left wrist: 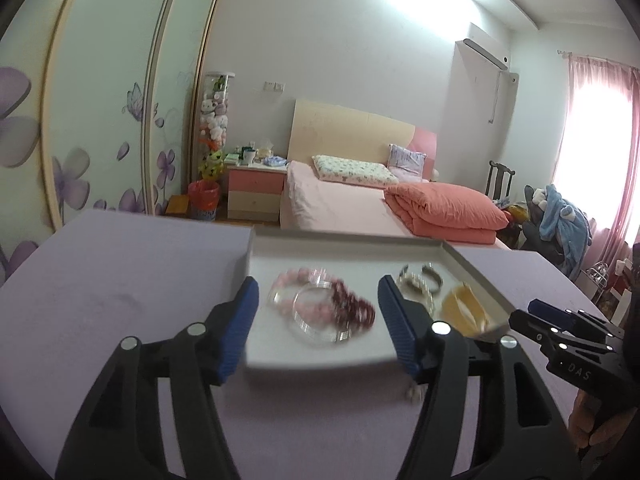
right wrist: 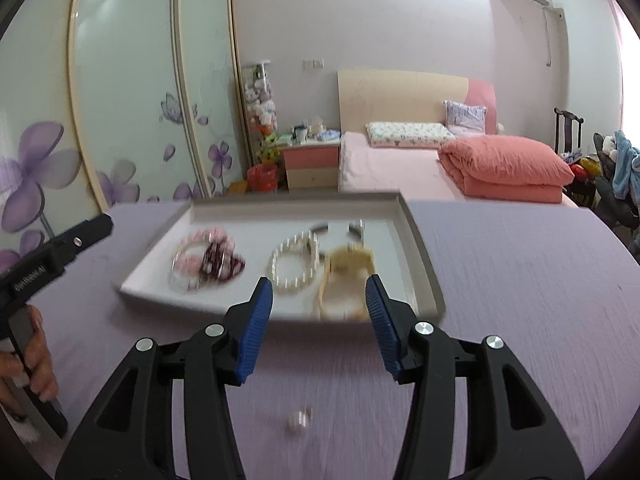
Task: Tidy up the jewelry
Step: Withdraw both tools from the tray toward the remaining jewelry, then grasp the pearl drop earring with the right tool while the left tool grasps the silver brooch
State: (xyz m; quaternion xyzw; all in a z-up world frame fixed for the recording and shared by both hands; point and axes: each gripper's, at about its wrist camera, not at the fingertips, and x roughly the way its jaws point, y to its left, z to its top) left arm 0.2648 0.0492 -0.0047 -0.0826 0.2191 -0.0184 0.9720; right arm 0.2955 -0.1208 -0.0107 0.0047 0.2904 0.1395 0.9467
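Both tongs, left tongs (left wrist: 318, 312) and right tongs (right wrist: 320, 312), spread apart, gripping nothing. Bracelets (right wrist: 208, 260) already lie in grey tray (right wrist: 420, 240) on desk (right wrist: 520, 300). One small pale piece (right wrist: 300, 420) left outside, near right tongs; task seemingly nearly complete.

A shallow tray (right wrist: 420, 240) sits on the tabletop (right wrist: 520, 280), and in it a heap of bead bracelets (right wrist: 208, 260) lies to the left, a pearl bracelet (right wrist: 294, 268) in the middle, a bangle (right wrist: 348, 280) to its right and an open cuff (left wrist: 424, 276) behind them. One small bead (right wrist: 300, 420) lies on the tabletop in front of the tray. Behind the tabletop stands a bed (right wrist: 392, 168) with a folded quilt (right wrist: 504, 172) on it, a nightstand (right wrist: 312, 164) at its left and a chair (right wrist: 568, 128) at its right.
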